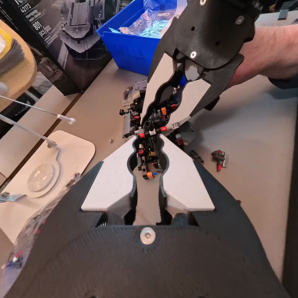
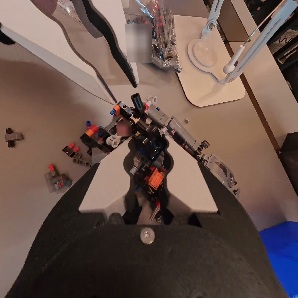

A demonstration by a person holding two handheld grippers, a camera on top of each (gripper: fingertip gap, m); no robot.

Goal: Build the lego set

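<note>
A half-built Lego Technic model (image 2: 145, 129), black and grey with red, orange and blue pins, lies on the beige table (image 2: 40, 96). My right gripper (image 2: 147, 137) is shut around its middle; the model fills the gap between the white fingers. In the left wrist view the right gripper (image 1: 154, 129) comes in from the upper right, held by a hand (image 1: 266, 53). My left gripper (image 1: 150, 136) faces it with jaws partly apart over the model's (image 1: 148, 154) near end. In the right wrist view the left gripper (image 2: 125, 94) shows table between its tips, beside the orange-and-blue pin (image 2: 115, 110).
Loose parts lie beside the model: a grey piece with red pins (image 1: 220, 158), a black beam (image 1: 196, 155). A blue bin (image 1: 129, 48) and the set's box (image 1: 64, 40) stand at the back. A white stand base (image 1: 64, 153) and a parts bag (image 2: 164, 40) are to the left. Some 6 centimetres of space lies between my two pairs of fingers.
</note>
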